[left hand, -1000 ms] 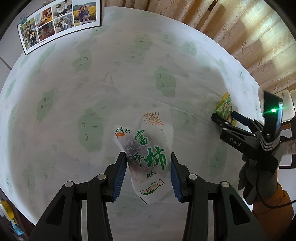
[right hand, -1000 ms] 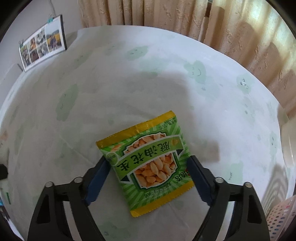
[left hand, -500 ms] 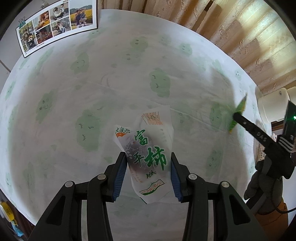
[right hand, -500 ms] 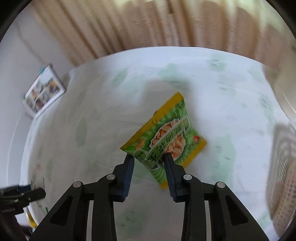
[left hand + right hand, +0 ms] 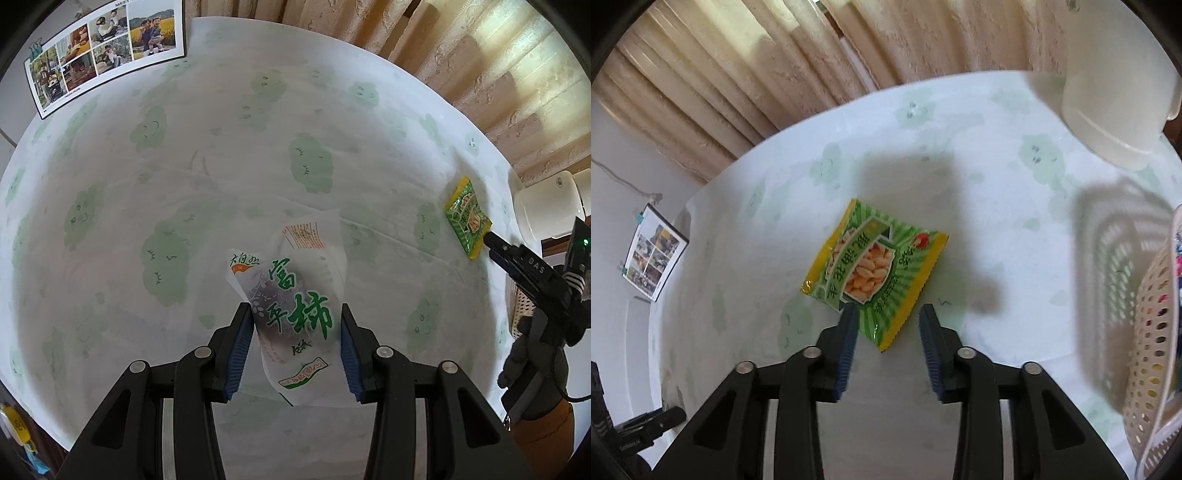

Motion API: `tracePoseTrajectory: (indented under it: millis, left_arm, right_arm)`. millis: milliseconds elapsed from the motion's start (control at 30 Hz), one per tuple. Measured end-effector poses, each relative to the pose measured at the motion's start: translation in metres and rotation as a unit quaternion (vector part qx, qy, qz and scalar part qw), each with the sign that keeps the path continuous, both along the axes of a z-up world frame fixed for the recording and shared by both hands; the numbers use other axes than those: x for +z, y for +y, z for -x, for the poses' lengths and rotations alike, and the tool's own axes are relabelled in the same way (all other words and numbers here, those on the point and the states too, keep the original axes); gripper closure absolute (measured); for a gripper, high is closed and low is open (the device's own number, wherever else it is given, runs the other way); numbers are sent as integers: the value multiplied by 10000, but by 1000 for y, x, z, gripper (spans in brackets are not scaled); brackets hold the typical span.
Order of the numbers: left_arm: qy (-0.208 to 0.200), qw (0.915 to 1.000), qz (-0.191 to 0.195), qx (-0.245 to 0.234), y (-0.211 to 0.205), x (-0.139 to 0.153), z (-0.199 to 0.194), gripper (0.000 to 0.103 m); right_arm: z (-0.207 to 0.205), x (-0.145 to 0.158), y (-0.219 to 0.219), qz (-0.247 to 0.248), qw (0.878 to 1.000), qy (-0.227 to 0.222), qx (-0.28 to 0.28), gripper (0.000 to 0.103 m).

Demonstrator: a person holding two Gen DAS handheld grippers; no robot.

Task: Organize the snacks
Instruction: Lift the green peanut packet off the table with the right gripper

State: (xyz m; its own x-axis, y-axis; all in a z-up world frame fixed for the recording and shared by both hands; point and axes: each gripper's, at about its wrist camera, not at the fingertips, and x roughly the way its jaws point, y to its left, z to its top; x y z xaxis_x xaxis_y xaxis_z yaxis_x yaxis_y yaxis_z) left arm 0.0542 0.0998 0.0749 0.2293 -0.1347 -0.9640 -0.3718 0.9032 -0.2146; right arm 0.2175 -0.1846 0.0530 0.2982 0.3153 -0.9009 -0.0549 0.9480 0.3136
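Peanut packet (image 5: 875, 266) now freed from right gripper (image 5: 886, 314); basket (image 5: 1152, 332) right-wrist only.

"富平柿" on white packet (image 5: 295, 306) ("DAS", tongs (image 5: 532, 266))

A table in green-patterned cloth (image 5: 221, 177) bears 1 green peanut packet (image 5: 873, 267).

Soft daylight apparently through curtains (image 5: 746, 85), dark shadows on tablecloth (image 5: 923, 177), sharp focus, fisheye-bent edges
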Motion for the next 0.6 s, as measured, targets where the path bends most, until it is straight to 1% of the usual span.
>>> tracePoseTrajectory:
  millis: [33, 100, 167, 200, 233, 267, 333, 367, 433, 533, 600]
  left_arm:
    - [-1, 10000, -4, -19, -1, 0, 0, 62]
    - [6, 10000, -17, -45, -1, 0, 0, 62]
    - [23, 10000, -18, -38, 1, -1, 1, 62]
    - [34, 10000, -20, -24, 2, -2, 1, 62]
    - [53, 10000, -15, 8, 4, -3, 1, 62]
    - [69, 10000, -8, 34, 6, -4, 1, 62]
    - [84, 9999, -6, 61, 8, -5, 2, 62]
    - [81, 9999, -2, 71, 10, -6, 2, 62]
    - [76, 9999, 3, 86, 12, -6, 3, 62]
    - [85, 9999, 20, 128, 17, -8, 4, 62]
    - [91, 9998, 24, 171, 20, -8, 4, 62]
  right_arm:
    - [0, -2, 1, -10, 10000, 9, 2, 44]
    - [-2, -4, 3, -72, 10000, 10, -49, 33]
    - [-9, -9, 6, -197, 9996, 79, -167, 32]
    - [-13, -10, 6, -244, 9994, 120, -220, 29]
    - [-17, -12, 7, -300, 9990, 181, -278, 24]
    - [-23, -14, 9, -348, 9986, 230, -310, 21]
    - [-33, -19, 16, -416, 9980, 317, -348, 11]
    - [-37, -22, 20, -422, 9979, 366, -329, 9]
    - [-43, -24, 31, -219, 9988, 365, -260, 3]
    - [-48, -28, 52, 472, 9983, 324, -54, 0]
    - [-47, -32, 67, 973, 9946, 293, 186, 0]
